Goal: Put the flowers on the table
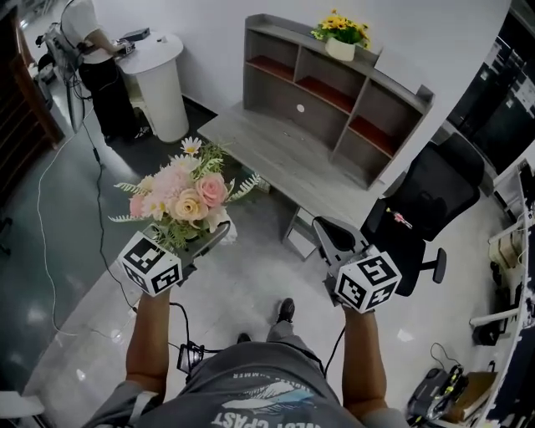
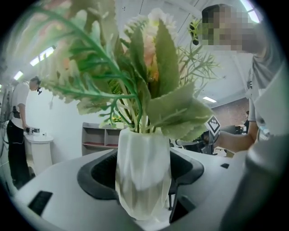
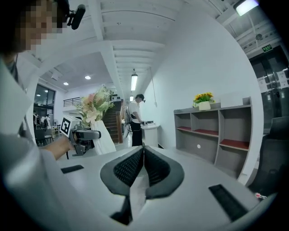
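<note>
**Head view:** The left gripper (image 1: 209, 241) carries the flowers (image 1: 188, 196), one bouquet of pink and cream blooms that rises above and ahead of its jaws. It is held upright and clear of the body, evidently for the walk to the table (image 1: 276, 155). The single grey table lies ahead of both grippers and well apart from them. The right gripper (image 1: 324, 236) hangs level beside the left one and carries nothing, apparently free to steady things later. Beyond it stand one shelf unit (image 1: 368, 104) on the table, one pot of yellow flowers (image 1: 340, 38) on top of the shelf, and one black chair (image 1: 422, 201) off to its right. A second person (image 1: 84, 25) works at a white stand (image 1: 159, 79) far off to the left gripper's left.

**Left gripper view:** One white faceted vase (image 2: 143, 173) stands upright between the jaws. The pads clasp its sides, so the jaws stand wide. The stems fan out directly above.

**Right gripper view:** The jaws are pressed together with nothing between them. To their left the other gripper shows with its bouquet, and to their right the yellow pot sits on the shelf.

**Count:** two grippers, one carried bouquet, one vase, one other pot.
</note>
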